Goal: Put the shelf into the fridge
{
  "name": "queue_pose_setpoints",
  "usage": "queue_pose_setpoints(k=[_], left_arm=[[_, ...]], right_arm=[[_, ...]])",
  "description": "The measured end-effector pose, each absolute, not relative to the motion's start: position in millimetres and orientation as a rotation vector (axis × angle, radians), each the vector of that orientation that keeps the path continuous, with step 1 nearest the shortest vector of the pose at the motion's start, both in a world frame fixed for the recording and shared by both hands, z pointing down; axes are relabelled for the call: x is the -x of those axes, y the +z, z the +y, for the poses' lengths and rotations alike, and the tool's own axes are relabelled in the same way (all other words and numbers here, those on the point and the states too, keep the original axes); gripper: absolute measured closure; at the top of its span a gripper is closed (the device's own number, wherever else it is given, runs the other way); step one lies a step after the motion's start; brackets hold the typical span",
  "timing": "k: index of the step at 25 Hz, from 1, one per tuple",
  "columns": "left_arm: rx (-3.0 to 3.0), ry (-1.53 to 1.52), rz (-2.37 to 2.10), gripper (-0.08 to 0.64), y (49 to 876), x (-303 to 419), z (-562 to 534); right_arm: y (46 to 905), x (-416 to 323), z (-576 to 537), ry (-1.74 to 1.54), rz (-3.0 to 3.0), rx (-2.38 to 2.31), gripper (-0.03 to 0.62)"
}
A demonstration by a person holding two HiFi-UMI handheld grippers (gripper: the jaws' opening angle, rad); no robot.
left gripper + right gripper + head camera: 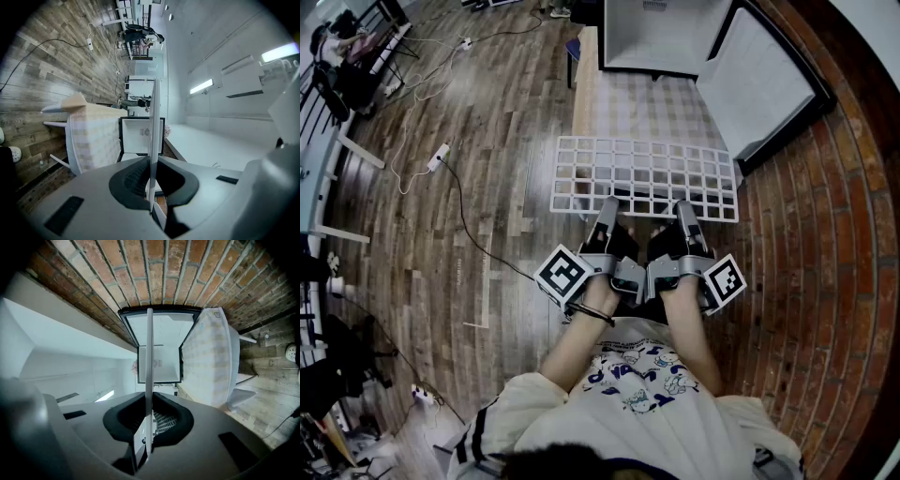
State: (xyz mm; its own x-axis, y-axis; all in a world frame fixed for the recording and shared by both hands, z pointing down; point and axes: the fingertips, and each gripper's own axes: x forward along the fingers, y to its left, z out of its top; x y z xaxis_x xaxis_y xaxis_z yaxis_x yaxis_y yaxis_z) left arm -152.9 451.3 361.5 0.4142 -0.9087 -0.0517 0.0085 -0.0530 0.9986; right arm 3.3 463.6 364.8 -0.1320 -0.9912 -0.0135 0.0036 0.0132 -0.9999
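Head view: left gripper (608,206) and right gripper (685,210) each clamp their jaws on the near edge of the white wire shelf (647,176), held flat above the checked surface (647,108). At 12 o'clock the fridge (661,37) stands open, nothing visible inside. Best to keep the shelf level, square to the opening, advancing both sides evenly.

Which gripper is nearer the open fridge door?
The right gripper: the door stands open on its side of the shelf; the left gripper is farther off.
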Motion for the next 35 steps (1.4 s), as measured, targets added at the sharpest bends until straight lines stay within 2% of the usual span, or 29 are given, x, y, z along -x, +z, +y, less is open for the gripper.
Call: queue_pose_setpoints(k=[22,35], left_arm=[[-1.403,-0.948,-0.831,0.523,358,144,442],[-1.382,-0.977,-0.86,0.523,362,80,357]], right_arm=[[365,-10,456,-1.292,1.296,1.132,0.543],[372,-74,367,-1.347,1.301,1.116,0.543]])
